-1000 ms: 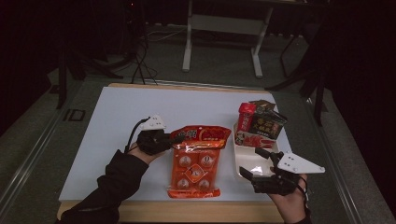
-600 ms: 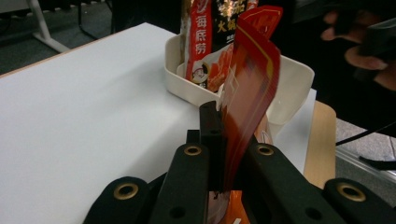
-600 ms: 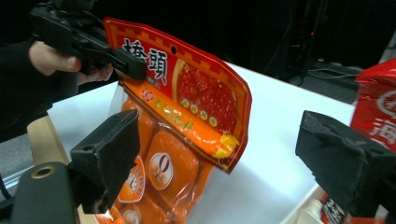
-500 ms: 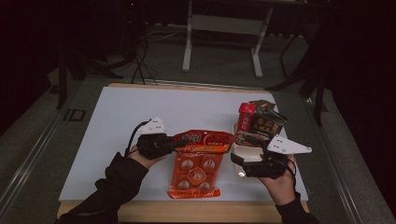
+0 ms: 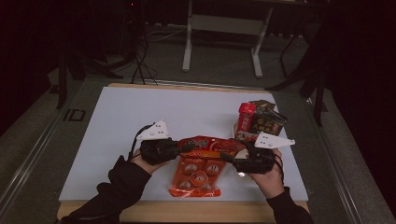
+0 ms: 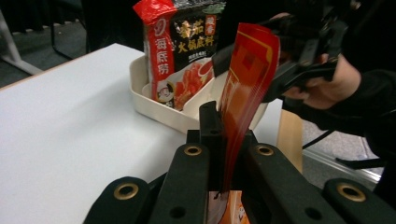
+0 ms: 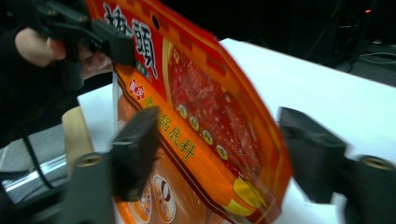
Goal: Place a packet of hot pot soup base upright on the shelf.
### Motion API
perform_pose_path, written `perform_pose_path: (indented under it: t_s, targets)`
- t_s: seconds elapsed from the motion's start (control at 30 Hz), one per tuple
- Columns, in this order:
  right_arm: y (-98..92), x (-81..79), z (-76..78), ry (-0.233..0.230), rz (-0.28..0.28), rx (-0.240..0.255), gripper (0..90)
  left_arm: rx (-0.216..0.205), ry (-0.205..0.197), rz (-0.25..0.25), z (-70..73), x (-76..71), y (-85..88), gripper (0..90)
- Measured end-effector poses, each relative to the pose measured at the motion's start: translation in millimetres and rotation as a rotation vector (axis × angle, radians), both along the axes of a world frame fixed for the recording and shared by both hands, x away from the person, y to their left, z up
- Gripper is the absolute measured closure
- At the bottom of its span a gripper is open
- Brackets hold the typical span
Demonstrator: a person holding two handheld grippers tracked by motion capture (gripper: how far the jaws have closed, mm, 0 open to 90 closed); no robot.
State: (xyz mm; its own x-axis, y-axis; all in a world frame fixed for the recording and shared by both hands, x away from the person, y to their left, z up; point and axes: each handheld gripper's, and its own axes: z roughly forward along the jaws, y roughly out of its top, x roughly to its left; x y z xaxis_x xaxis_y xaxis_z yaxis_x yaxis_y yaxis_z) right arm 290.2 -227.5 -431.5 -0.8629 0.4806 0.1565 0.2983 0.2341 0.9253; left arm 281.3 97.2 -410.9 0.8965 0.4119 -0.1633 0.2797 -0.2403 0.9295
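One orange pouch (image 5: 198, 161), left gripper (image 5: 183, 148) jaws pinching it, right gripper (image 5: 229, 158) jaws closing, spread around it.

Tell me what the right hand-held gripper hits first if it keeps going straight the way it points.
Most likely the orange-red packet: its top end already stands between the open jaws of the right hand-held gripper, which have just been closing. Beyond it along that line is the left hand-held gripper, clamped on the packet's other corner.
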Motion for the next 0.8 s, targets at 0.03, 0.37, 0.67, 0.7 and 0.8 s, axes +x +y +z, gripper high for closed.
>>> perform_pose_path:
  t_s: [0.03, 0.37, 0.67, 0.7, 0.8]
  targets:
    - [0.6, 0.0, -1.3, 0.002, 0.014, -0.006, 46.2, 0.0, 0.001, 0.001, 0.4, -0.3, -0.1, 90.0]
    - [6.3, -2.7, -5.7, 0.05, 0.103, -0.047, 89.7, 0.0, 0.014, -0.003, 0.0, 0.2, 0.0, 89.8]
    - [10.1, -16.5, 11.3, 0.063, 0.127, -0.04, 90.0, -0.028, -0.008, -0.062, 3.3, -0.4, 11.3, 88.8]
    - [10.8, -18.0, 13.6, 0.065, 0.131, -0.034, 90.0, -0.028, -0.012, -0.064, 4.6, -1.1, 12.4, 88.8]
    - [12.7, -22.8, 21.9, 0.063, 0.139, -0.02, 90.0, -0.04, -0.034, -0.082, 9.4, -2.6, 16.4, 86.6]
